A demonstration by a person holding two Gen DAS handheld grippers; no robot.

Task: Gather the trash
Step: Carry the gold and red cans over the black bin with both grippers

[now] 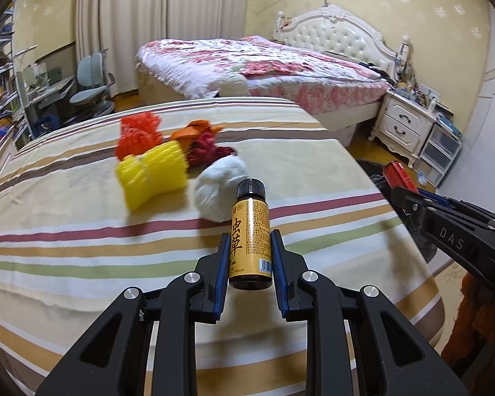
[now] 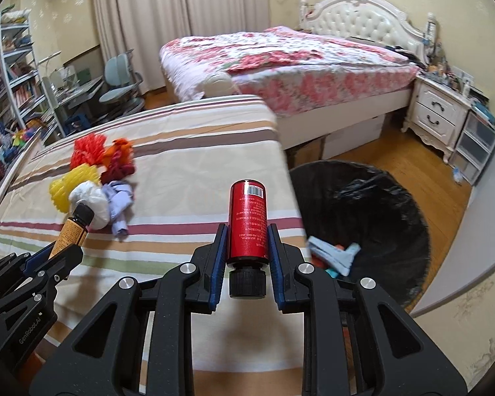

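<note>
Red bottle (image 2: 247, 221) clamped in right claw (image 2: 247, 244), gold bottle (image 1: 250, 237) in left claw (image 1: 250, 254); smooth bottles risked slipping before bin (image 2: 396, 204), right of claw.

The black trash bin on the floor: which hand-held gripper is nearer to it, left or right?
Right. The right hand-held gripper, holding the red bottle, is at the bed's edge beside the trash bin. The left hand-held gripper, holding the yellow bottle, is farther over the striped bed.
</note>
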